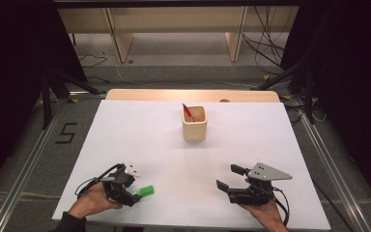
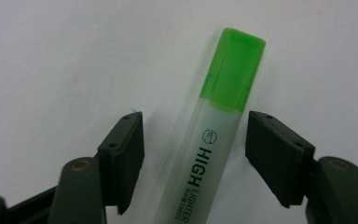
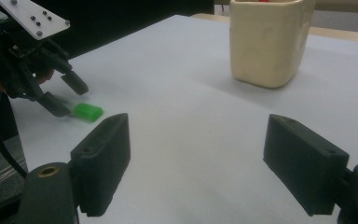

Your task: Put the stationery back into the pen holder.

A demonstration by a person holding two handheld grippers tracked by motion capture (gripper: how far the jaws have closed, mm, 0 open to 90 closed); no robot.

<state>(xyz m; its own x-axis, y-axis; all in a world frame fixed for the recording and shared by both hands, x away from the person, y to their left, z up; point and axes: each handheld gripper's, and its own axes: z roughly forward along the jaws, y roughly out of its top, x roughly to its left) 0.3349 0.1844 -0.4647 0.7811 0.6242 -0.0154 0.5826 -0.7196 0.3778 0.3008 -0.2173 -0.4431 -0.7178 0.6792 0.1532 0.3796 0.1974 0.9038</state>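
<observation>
One green-capped highlighter (image 2: 214, 140) lies flat on the table (image 1: 174, 145) near its front left corner, between the parted jaws of my left gripper (image 2: 193, 154), neither pad touching it. My right gripper (image 3: 205, 163) gapes empty near the front right corner.

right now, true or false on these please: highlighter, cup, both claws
1. The green-capped translucent highlighter lies flat on the white table. True.
2. The left claw squeezes it. False: its pads stand apart from the barrel on both sides.
3. The cream square cup holds a red pen. True.
4. The right claw holds the cup. False: open, with nothing in it, and the cup stands farther off.
</observation>
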